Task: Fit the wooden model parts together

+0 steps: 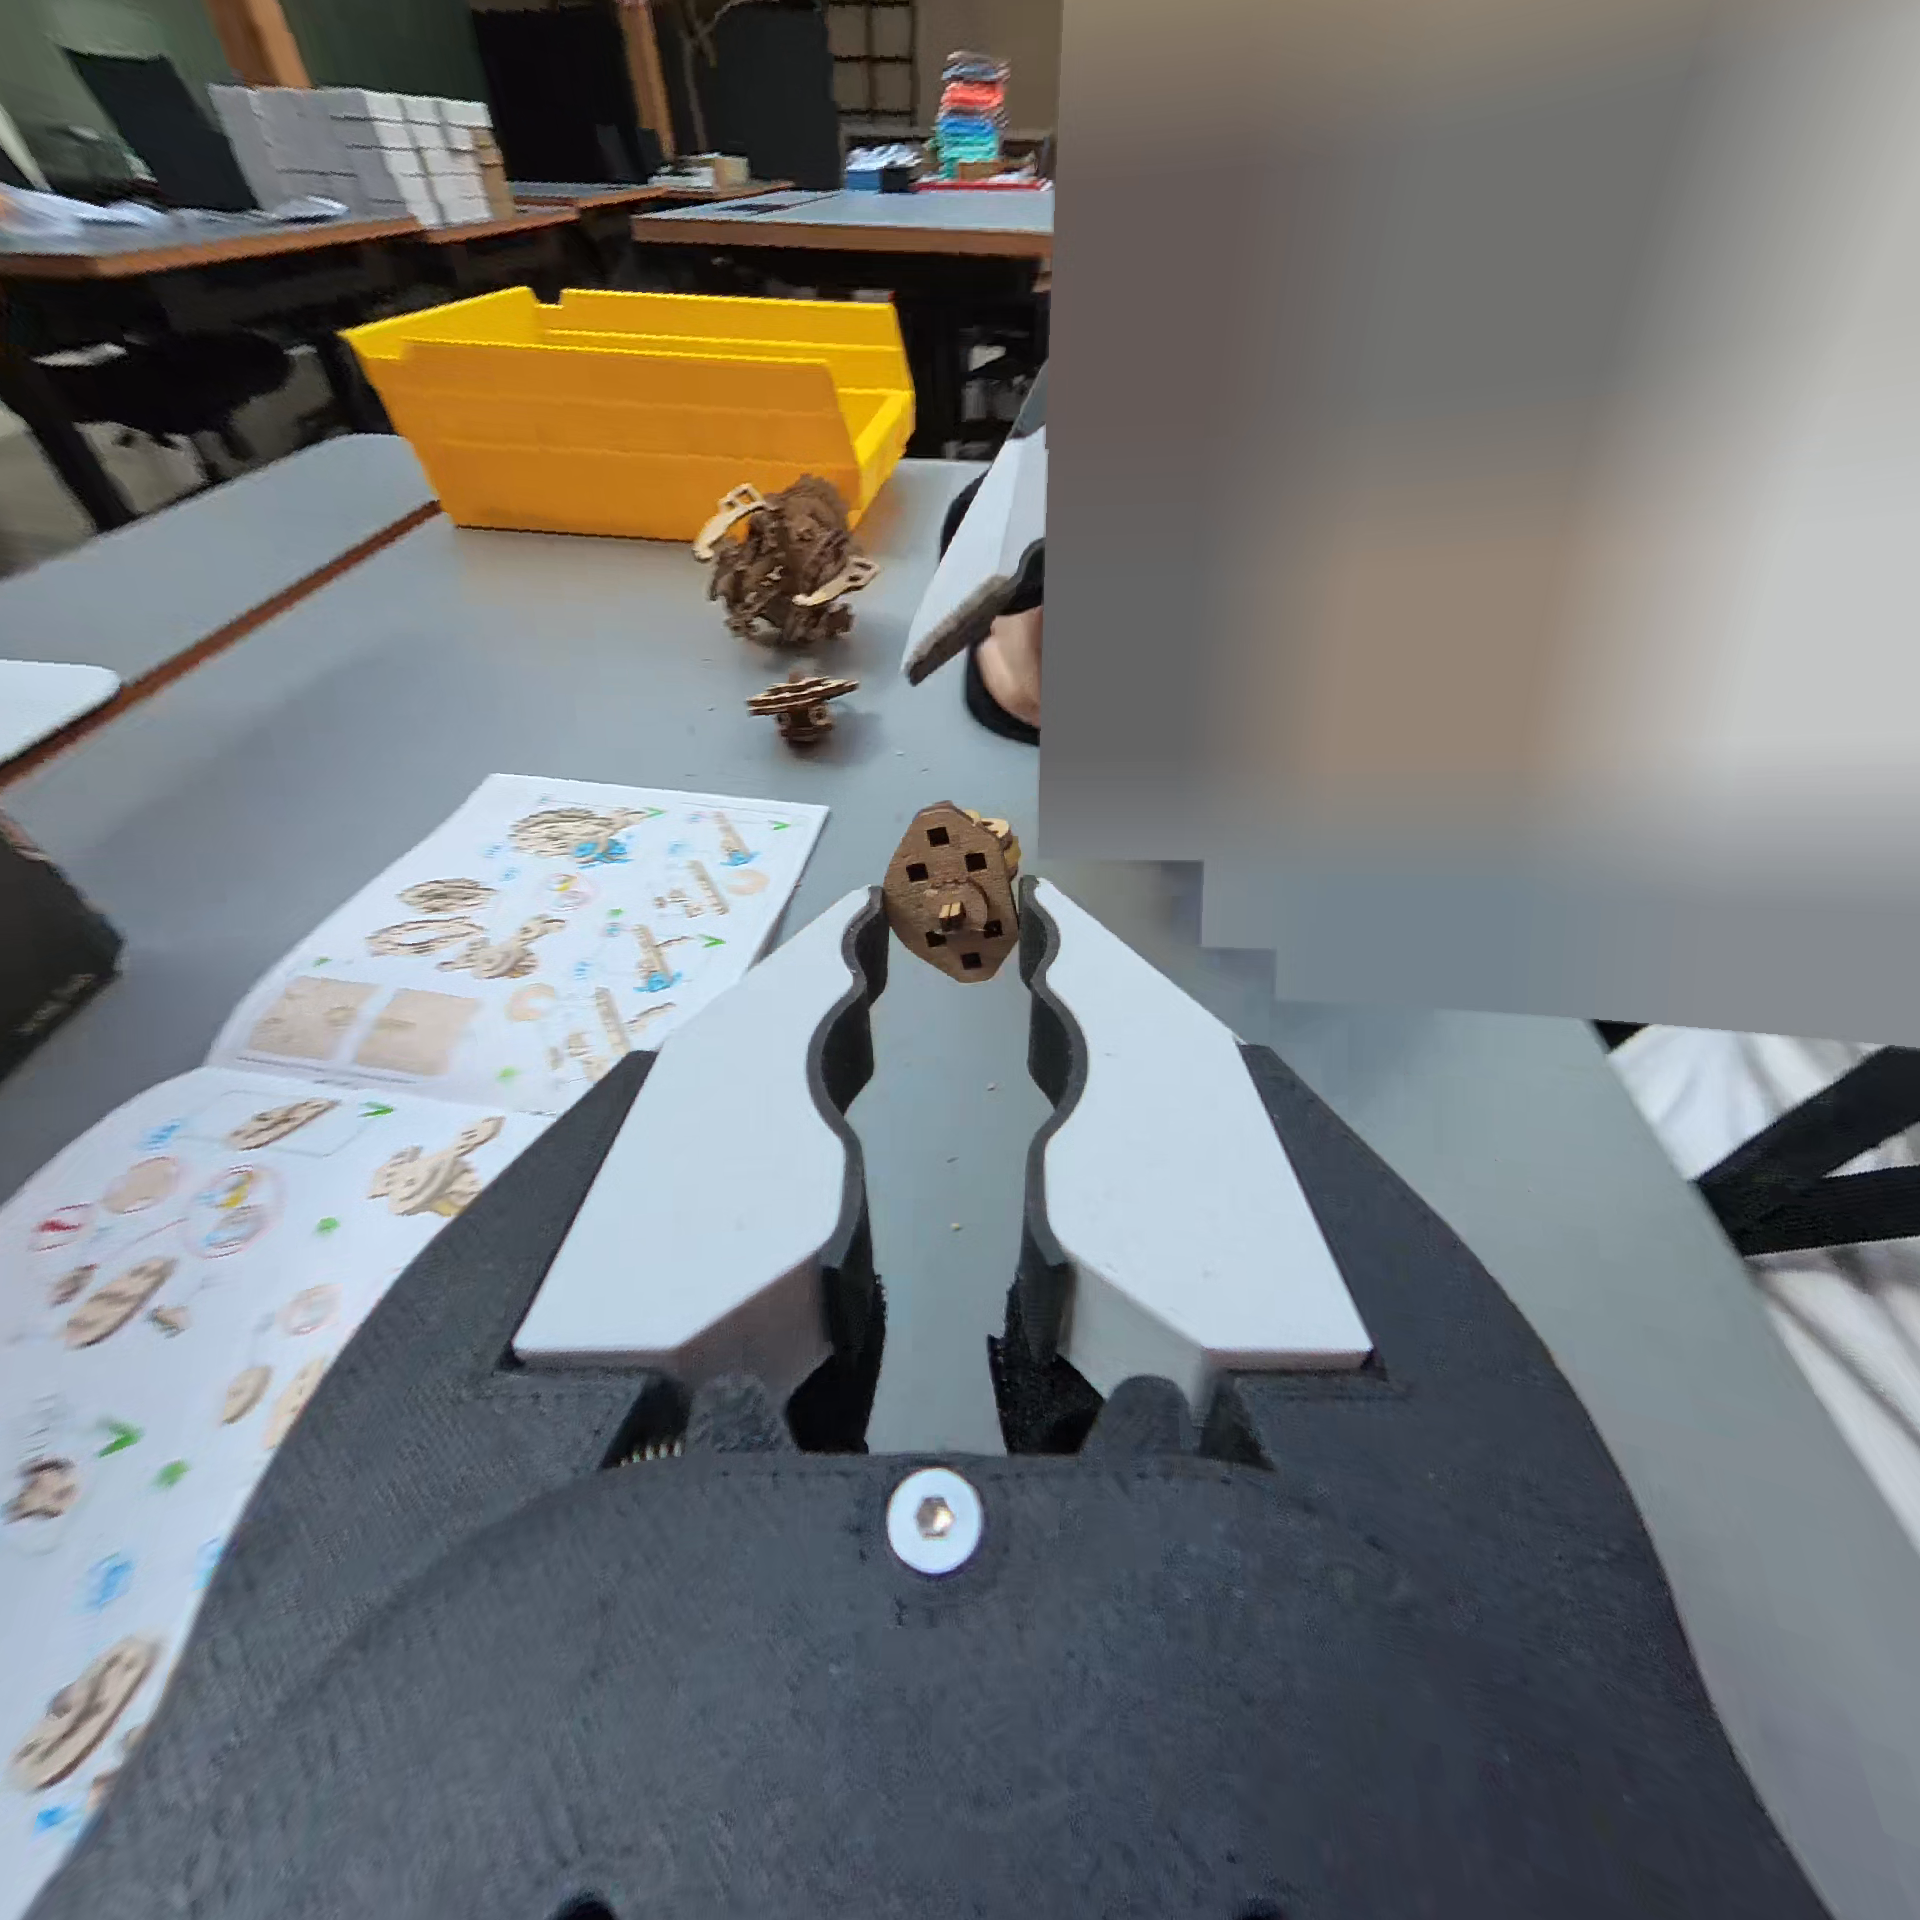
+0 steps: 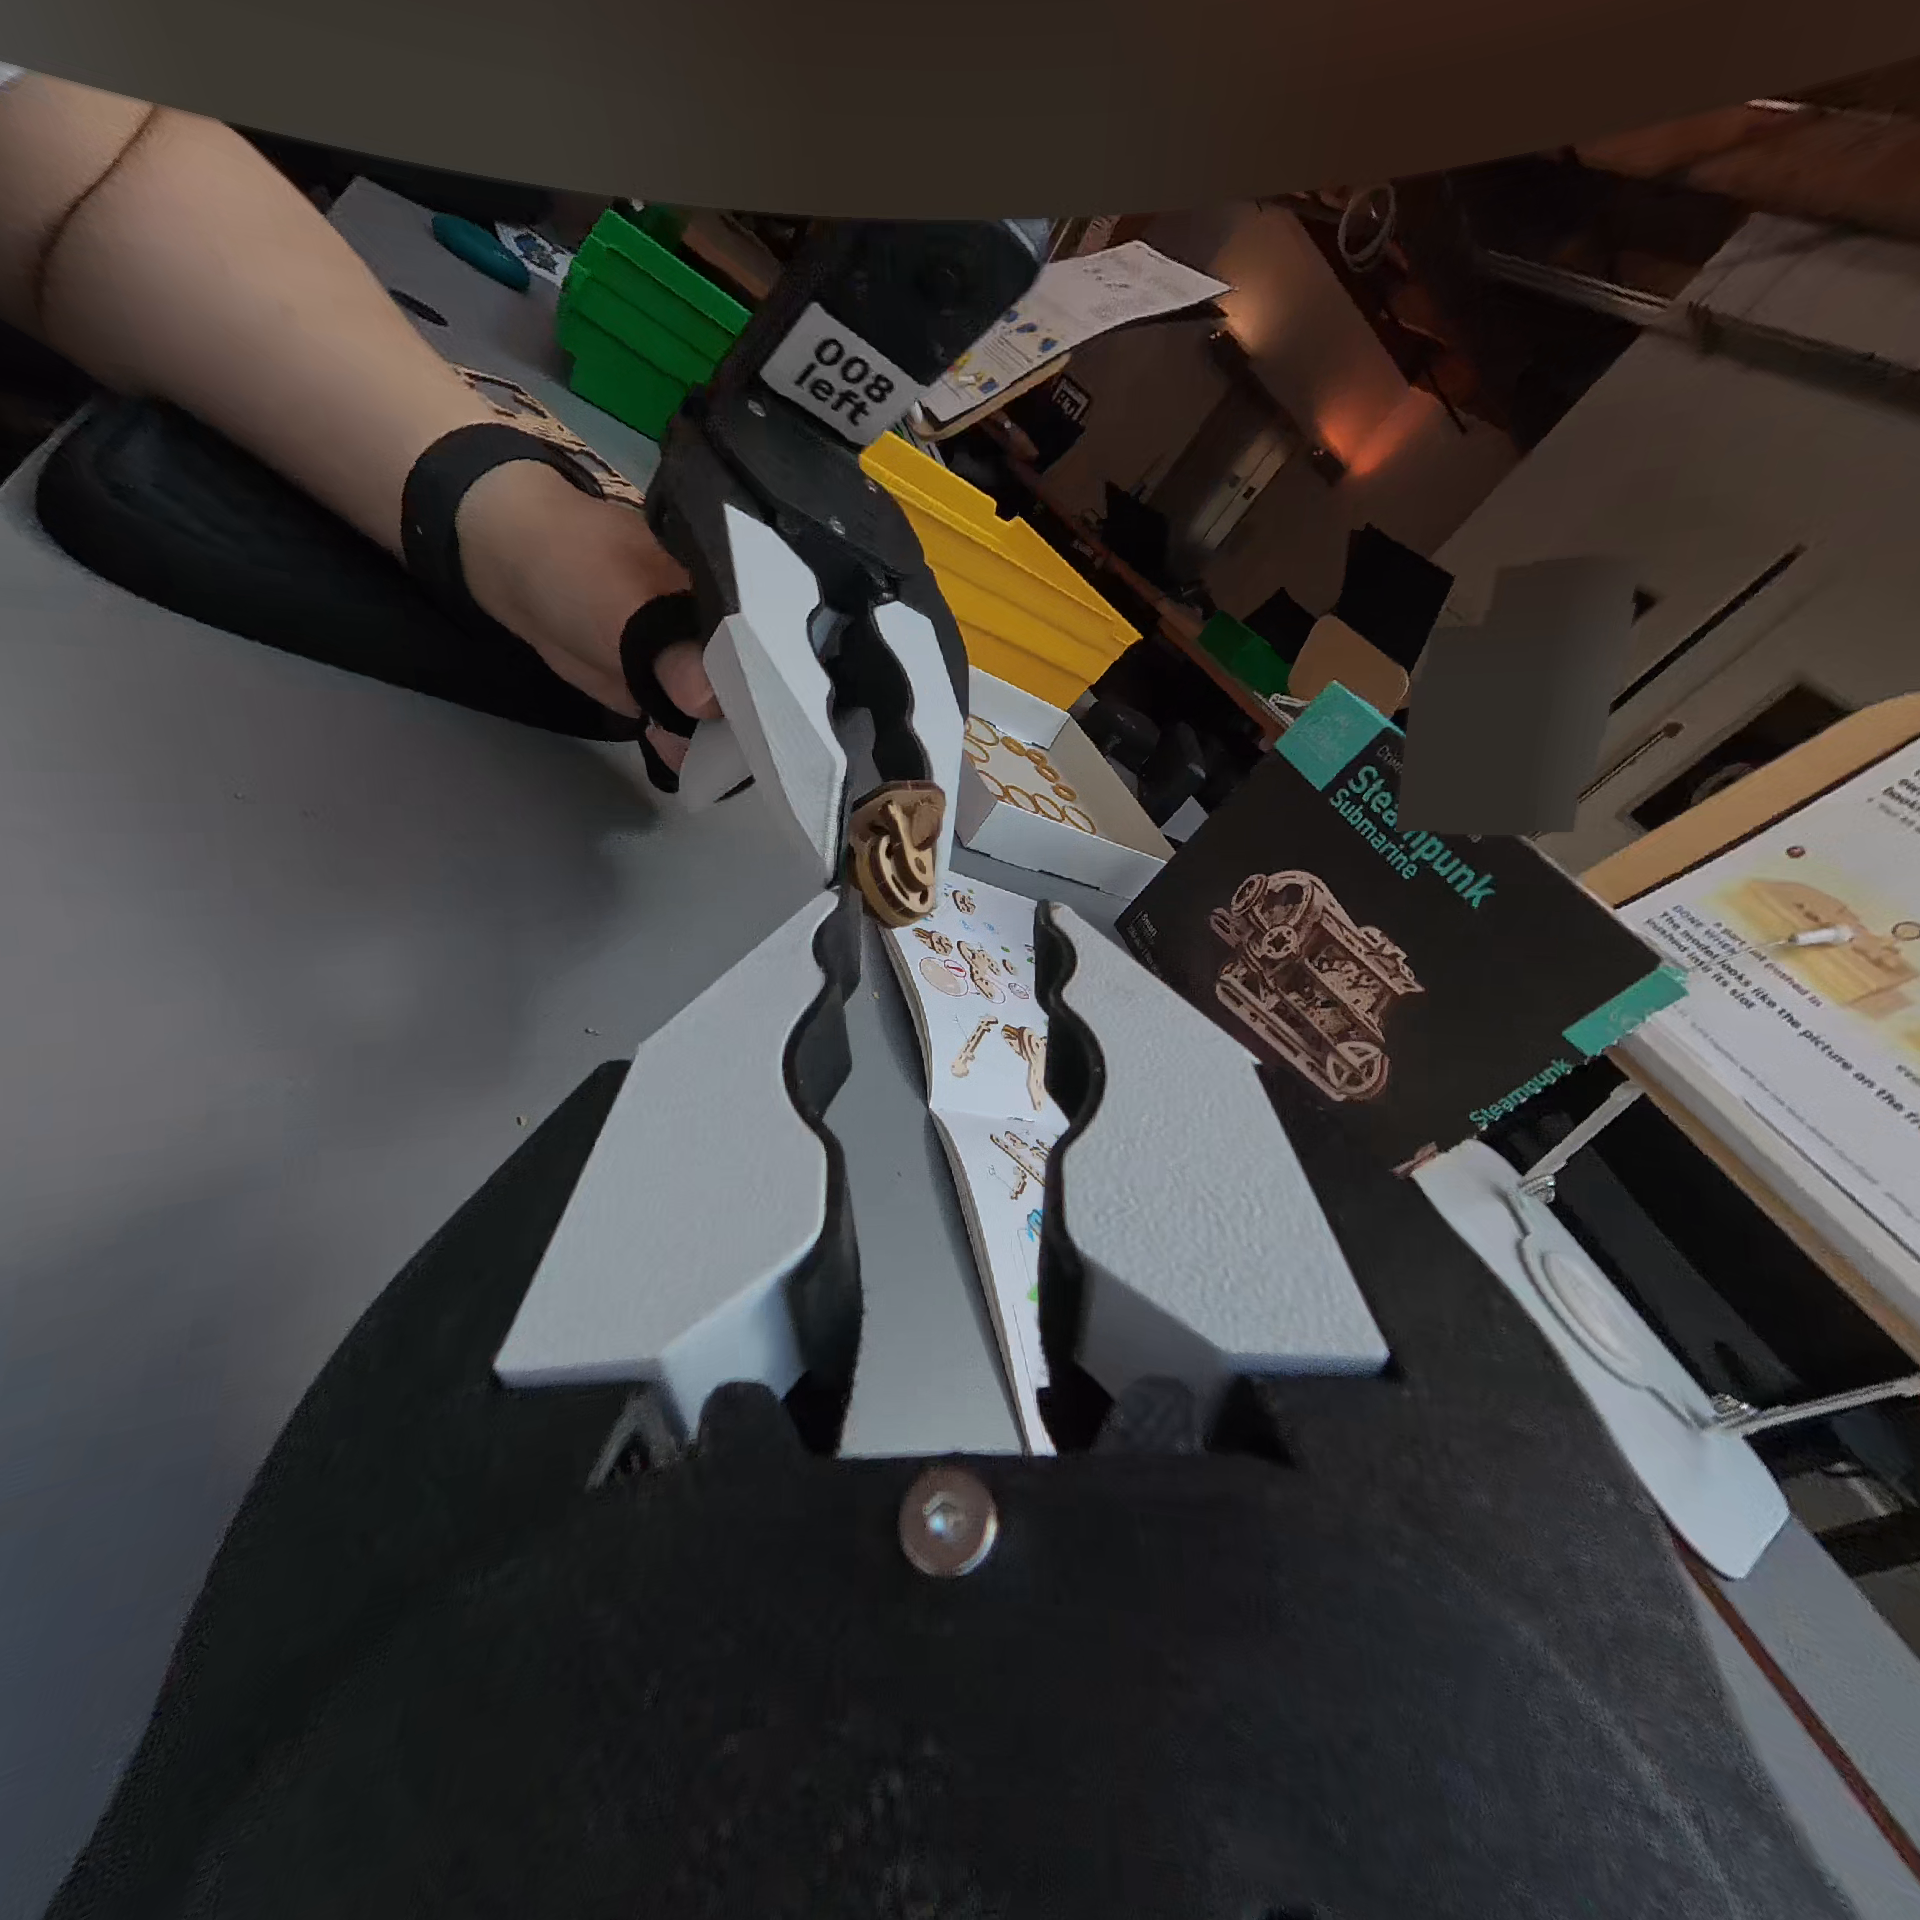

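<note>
We hold the wooden disc part [image 1: 951,896] clamped in our left gripper [image 1: 948,899]. Our right gripper [image 2: 940,914] stands apart, empty, its fingertips beside the part. Best to square it first, then close gently.

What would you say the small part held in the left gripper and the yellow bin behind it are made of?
The small part looks like thin laser-cut plywood: matte brown face, dark-edged square holes. The yellow bin looks like moulded plastic: uniform colour, smooth, slightly glossy walls.
</note>
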`<state>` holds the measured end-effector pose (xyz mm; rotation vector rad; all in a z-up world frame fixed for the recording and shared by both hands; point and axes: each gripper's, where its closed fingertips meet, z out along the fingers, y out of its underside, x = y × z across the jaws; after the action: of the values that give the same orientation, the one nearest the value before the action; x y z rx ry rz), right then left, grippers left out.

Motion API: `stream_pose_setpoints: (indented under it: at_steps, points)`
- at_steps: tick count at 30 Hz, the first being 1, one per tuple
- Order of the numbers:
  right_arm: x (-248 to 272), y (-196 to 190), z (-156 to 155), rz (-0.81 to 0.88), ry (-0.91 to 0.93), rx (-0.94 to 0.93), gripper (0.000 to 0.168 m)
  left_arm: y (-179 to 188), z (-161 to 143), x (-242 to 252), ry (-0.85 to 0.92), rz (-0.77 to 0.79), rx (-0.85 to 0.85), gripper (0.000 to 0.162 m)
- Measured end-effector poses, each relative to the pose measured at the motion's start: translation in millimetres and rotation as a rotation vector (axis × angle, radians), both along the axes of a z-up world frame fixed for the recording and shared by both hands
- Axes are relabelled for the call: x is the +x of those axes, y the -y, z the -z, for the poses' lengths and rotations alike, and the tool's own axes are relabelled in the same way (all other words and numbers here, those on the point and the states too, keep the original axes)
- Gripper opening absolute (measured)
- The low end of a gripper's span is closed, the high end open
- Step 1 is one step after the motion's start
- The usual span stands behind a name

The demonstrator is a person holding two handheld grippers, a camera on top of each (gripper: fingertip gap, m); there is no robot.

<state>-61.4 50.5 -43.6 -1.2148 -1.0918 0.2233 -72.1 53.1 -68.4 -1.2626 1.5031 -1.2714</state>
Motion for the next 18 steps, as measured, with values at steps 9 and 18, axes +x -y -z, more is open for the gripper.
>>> stream_pose_setpoints:
  at_steps: [9,18]
  points:
    - [-5.7,-24.6,21.4,-0.006,-0.454,-0.802,0.064,-33.5,19.4,1.4,-0.194,-0.356,0.756,0.022]
    - [-19.0,-33.5,36.7,0.087,-0.430,-0.799,0.039,-35.7,16.6,1.8,-0.223,-0.419,0.959,0.023]
